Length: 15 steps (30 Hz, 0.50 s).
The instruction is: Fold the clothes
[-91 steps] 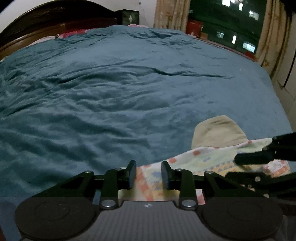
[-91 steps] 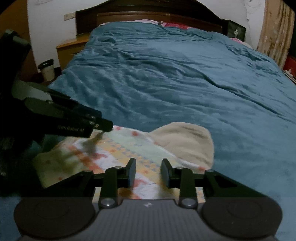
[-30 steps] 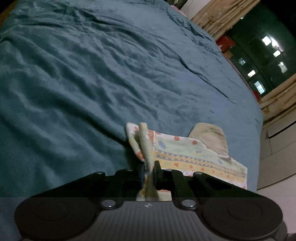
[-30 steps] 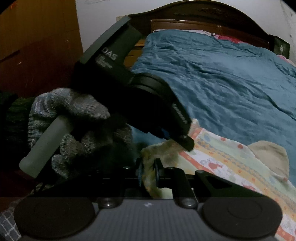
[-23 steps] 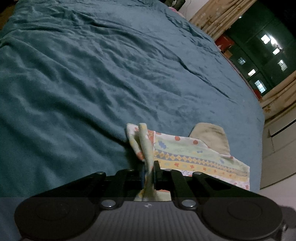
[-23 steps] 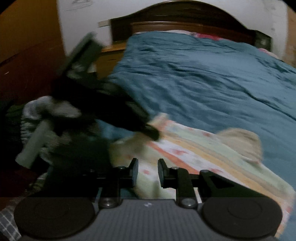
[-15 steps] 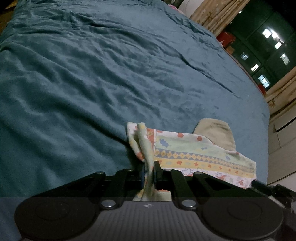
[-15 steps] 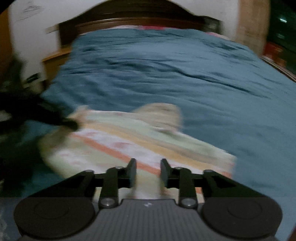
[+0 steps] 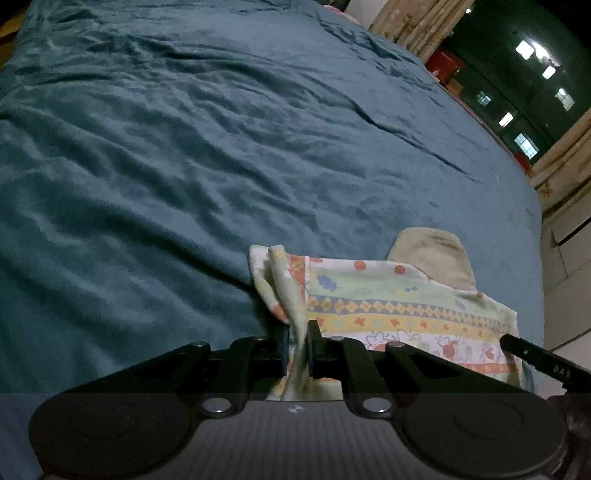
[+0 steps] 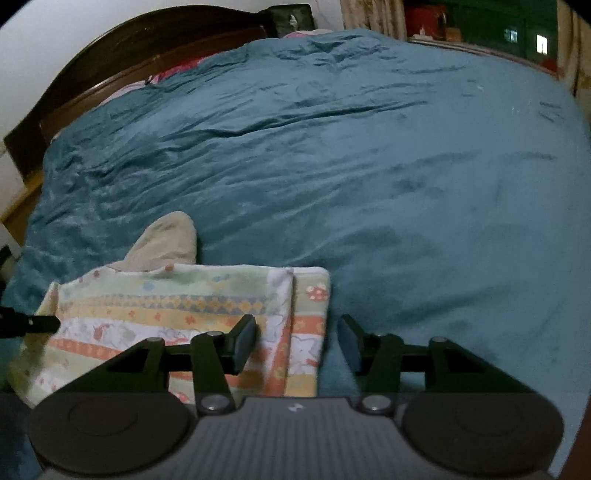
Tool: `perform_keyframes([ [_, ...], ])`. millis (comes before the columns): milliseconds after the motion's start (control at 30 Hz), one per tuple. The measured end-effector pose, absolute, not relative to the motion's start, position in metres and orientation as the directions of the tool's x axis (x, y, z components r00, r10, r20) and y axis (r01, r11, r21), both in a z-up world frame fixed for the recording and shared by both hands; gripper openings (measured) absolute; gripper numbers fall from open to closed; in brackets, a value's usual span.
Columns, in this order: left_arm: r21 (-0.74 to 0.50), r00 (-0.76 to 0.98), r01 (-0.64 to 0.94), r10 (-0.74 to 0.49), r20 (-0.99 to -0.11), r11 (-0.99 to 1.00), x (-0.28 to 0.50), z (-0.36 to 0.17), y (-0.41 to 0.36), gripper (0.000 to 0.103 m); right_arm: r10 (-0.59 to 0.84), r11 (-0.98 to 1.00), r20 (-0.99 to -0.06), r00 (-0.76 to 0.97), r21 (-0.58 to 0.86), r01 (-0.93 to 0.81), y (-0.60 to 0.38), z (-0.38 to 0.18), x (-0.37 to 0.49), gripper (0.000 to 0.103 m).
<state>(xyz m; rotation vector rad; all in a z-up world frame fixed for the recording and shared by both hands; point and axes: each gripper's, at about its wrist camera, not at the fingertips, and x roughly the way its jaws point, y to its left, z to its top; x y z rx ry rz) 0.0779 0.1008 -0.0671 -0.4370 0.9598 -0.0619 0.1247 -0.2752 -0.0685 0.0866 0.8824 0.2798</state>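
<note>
Left wrist view first: the blue blanket (image 9: 184, 155) covers the whole bed, with many soft wrinkles. In the lower middle, the left gripper (image 9: 296, 347) is clenched on a bunched corner of the patterned cloth (image 9: 399, 306), and the pinched fabric stands up in a narrow fold between the two fingers. To the right of this fold the cloth lies flat on the blanket, near the bed's edge, with stripes of green, yellow, white and orange. A plain beige part (image 9: 436, 254) comes out from under its far side. Farther right, at the lower edge, one black finger of the right gripper (image 9: 532, 356) reaches to the cloth's right end. Curtains (image 9: 417, 22) and a dark window (image 9: 517, 74) with small lights fill the upper right corner.

Right wrist view: a dark wooden headboard (image 10: 110, 62) curves along the upper left. Below it, at the left edge, a black finger tip of the other tool touches the cloth's left side. The cloth (image 10: 166, 306) lies flat, and the beige part (image 10: 166, 240) is behind it. The right gripper (image 10: 297, 341) is released, with its fingers wide apart: the left finger (image 10: 242, 341) is over the cloth, the right finger (image 10: 351, 343) is over the bare blanket (image 10: 369, 166), and the cloth's right edge lies between them.
</note>
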Motion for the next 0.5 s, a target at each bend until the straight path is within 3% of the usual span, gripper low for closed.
perform_keyframes([
  [67,-0.377,0.587,-0.134,-0.233,-0.775,0.916,0.077,-0.063,0.099,0.009,0.292,0.956,-0.744,0.601,0.204,-0.211,-0.273,-0.066,0.124,0.029],
  [167,-0.372,0.607,-0.123,-0.227,-0.762,0.92,0.074,-0.053,0.097,0.008,0.313,0.949,-0.736,0.601,0.223,-0.22,-0.27,-0.062,0.122,0.009],
  [500,-0.373,0.707,-0.039,-0.238,-0.666,0.927,0.079,0.004,0.079,0.007,0.345,0.937,-0.644,0.683,0.197,-0.287,-0.268,-0.012,0.111,0.007],
])
